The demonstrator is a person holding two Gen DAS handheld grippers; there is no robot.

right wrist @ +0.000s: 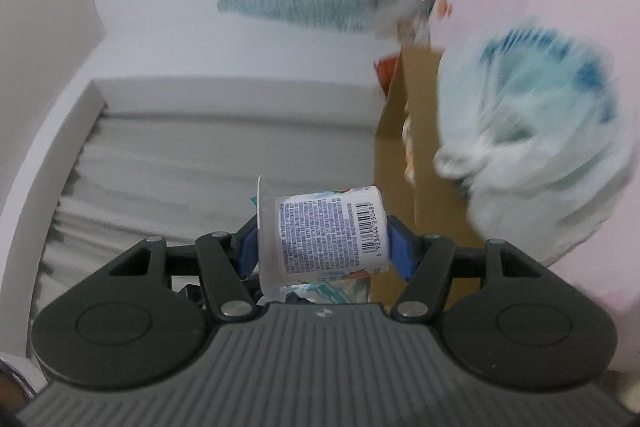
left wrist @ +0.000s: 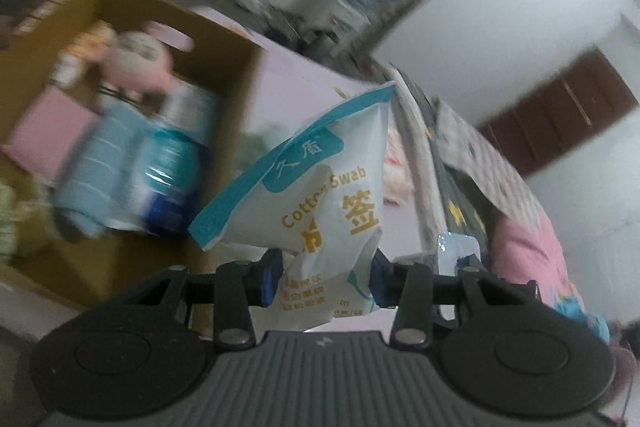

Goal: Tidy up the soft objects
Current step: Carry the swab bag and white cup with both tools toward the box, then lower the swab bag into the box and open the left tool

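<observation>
Cotton swab bag [left wrist: 320, 187]: white plastic pouch, teal band along its top edge, gold "Cotton Swab" lettering and Chinese characters. Tilted, teal edge toward upper right of the left wrist frame, lower end pinched between the blue pads of the left gripper [left wrist: 322, 277]. Centre of frame, held in the air.

Small cup [right wrist: 324, 233]: white, round, printed label with fine text and a barcode, colourful print at its ends. Lying sideways, rim to the left, clamped between the blue pads of the right gripper [right wrist: 322, 247]. Lower centre of the right wrist frame.

Cardboard box [left wrist: 52, 67], upper left of the left wrist frame: open, holding a pink plush toy [left wrist: 138, 63] and blue-wrapped packs [left wrist: 132, 171], blurred.
</observation>
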